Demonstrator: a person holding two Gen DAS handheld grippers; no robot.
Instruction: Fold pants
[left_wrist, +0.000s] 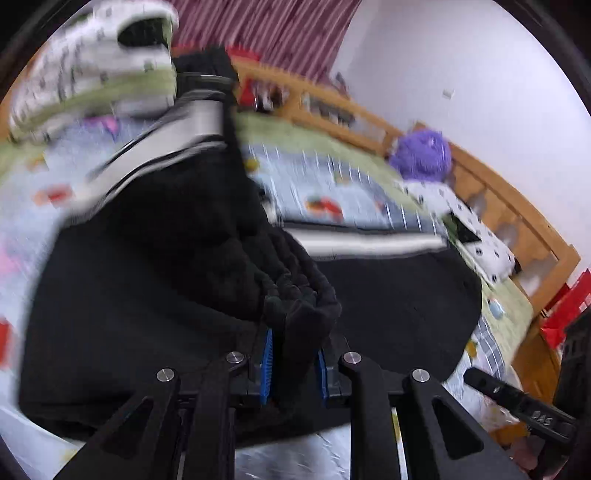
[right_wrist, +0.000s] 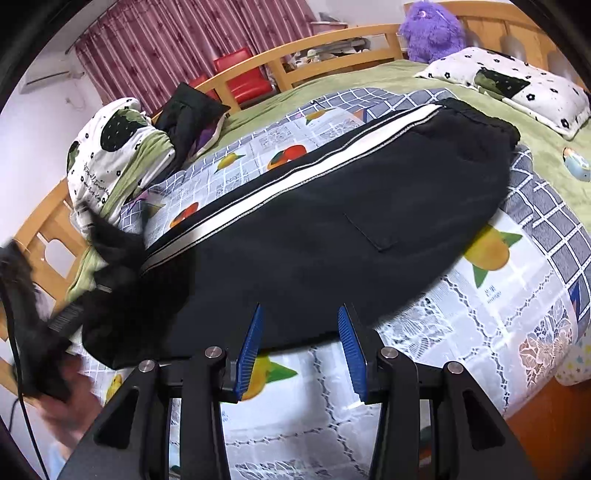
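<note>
Gripping a bunched cuff of the black pants (left_wrist: 155, 295), my left gripper (left_wrist: 293, 360) is clamped; my right gripper (right_wrist: 301, 354) stands open at the bed's (right_wrist: 436, 332) near edge.

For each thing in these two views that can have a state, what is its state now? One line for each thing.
Left gripper: shut on a bunched end of the pants.
Right gripper: open, holds nothing, at the near edge of the pants.
Pants: mostly flat on the bed, white side stripe up, one end lifted.
Spotted pillow: lying flat near the headboard.
Purple plush toy: upright against the headboard.
Curtain: drawn shut.
</note>
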